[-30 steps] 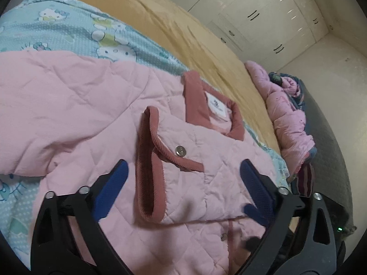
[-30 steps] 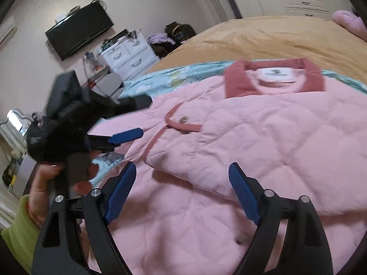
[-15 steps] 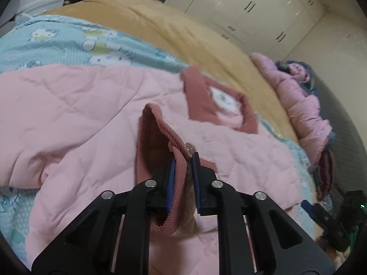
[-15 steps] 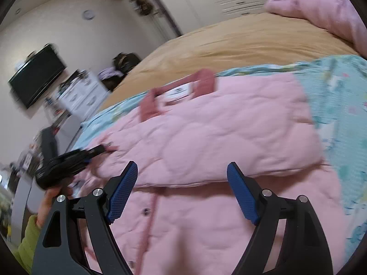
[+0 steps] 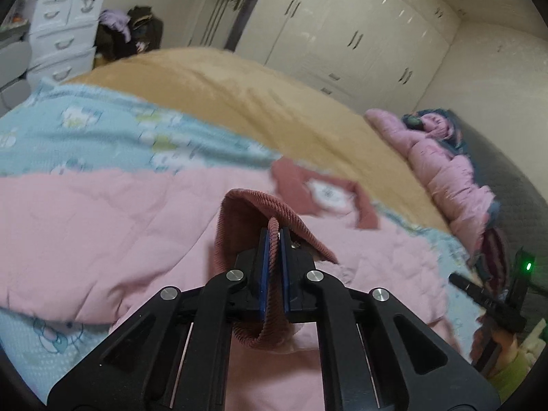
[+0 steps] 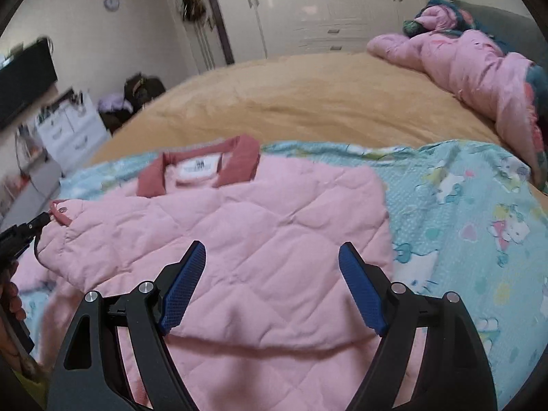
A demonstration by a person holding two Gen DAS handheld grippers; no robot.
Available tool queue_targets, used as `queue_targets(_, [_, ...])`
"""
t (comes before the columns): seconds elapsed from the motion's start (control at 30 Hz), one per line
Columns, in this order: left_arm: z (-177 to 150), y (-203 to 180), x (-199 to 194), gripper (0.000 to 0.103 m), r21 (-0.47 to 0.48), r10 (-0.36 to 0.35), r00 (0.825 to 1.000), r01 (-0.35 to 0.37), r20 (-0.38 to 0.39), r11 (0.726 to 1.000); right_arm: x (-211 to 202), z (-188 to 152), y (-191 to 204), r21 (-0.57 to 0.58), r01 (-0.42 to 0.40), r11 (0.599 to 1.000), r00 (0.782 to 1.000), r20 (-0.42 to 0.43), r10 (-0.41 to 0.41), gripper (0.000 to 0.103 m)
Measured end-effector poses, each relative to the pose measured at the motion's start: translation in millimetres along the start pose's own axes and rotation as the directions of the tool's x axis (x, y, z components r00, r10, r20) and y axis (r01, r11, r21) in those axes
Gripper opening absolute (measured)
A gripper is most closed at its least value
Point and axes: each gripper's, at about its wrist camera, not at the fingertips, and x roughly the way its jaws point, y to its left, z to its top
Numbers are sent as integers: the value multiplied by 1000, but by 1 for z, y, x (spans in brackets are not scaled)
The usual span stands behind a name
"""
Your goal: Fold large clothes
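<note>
Halfway at best, I'd say. Biggest thing first: the bed [image 6: 308,102] with its tan blanket and a blue cartoon-print sheet [image 6: 479,222] laid over the near part, and the pink quilted jacket [image 6: 257,239] spread on that sheet, right under and ahead of both grippers. One side panel already looks folded in over the body, collar [image 6: 205,167] at the far end, so that fold seems done. The sleeves and the final fold-up look like they're still to go.

Left gripper [image 5: 273,270] is pressed together, pinching the dusty-red corduroy cuff [image 5: 270,229], which loops up just ahead of its tips, raised off the jacket. Its jaws have just clamped down with the cuff between them.

Right gripper [image 6: 272,287] is spread wide, nothing between the pads, hovering over the folded panel's near edge.
</note>
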Motion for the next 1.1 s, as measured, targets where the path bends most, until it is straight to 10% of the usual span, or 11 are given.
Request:
queue_targets(0.6, [-44,36,43,2,-58,29,988,-38,-154,998,67,-21,-3,6,103,995,983,-154,-101,81])
queue_targets(0.93, [-34,17,0,94,-39,44,994,-49,-104,998,11,-24,20,36,-16,999,999,-46,17,99])
queue_targets(1.1, [-32,22,-20,94,-104,1,997,-10,-78,995,-11,-21,45,0,-58,998,998,-9,58,99])
